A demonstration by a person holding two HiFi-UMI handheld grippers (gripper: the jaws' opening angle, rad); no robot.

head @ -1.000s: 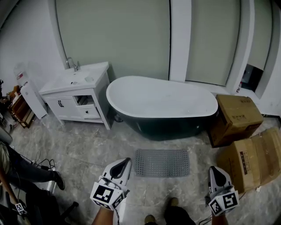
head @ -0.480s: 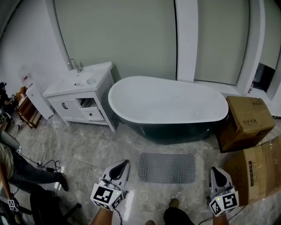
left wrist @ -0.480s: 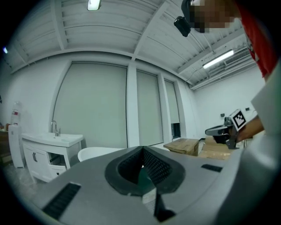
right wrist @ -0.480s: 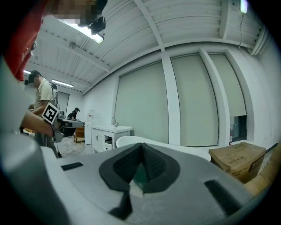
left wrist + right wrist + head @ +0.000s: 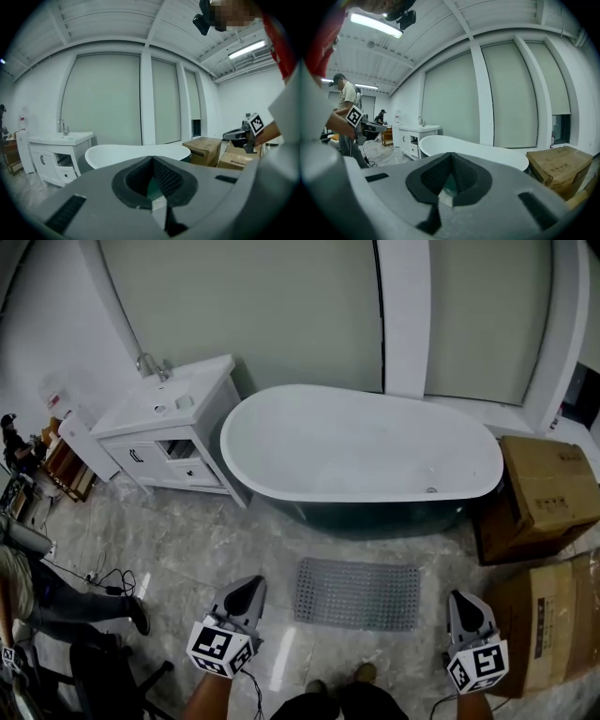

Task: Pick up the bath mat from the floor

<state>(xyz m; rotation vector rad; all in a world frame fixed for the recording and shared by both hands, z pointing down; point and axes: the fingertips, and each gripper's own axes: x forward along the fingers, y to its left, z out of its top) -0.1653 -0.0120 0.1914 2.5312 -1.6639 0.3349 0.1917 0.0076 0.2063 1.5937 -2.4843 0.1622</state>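
A grey studded bath mat (image 5: 357, 593) lies flat on the marble floor, just in front of the white bathtub (image 5: 361, 451). My left gripper (image 5: 246, 593) hangs above the floor, to the left of the mat and nearer to me, shut and empty. My right gripper (image 5: 465, 607) is held to the right of the mat, also shut with nothing in it. In both gripper views the jaws are pressed together, pointing level at the tub (image 5: 140, 154) (image 5: 473, 152); the mat is hidden below them.
A white vanity with a sink (image 5: 173, 432) stands left of the tub. Cardboard boxes (image 5: 548, 493) (image 5: 553, 624) stack at the right. A seated person's leg (image 5: 66, 601) and cables (image 5: 108, 579) lie at the left. More people (image 5: 346, 101) stand in the far room.
The head view has tilted and moved closer to the tub, so the mat sits slightly lower and further right. Both grippers stay shut and hold their places at the bottom.
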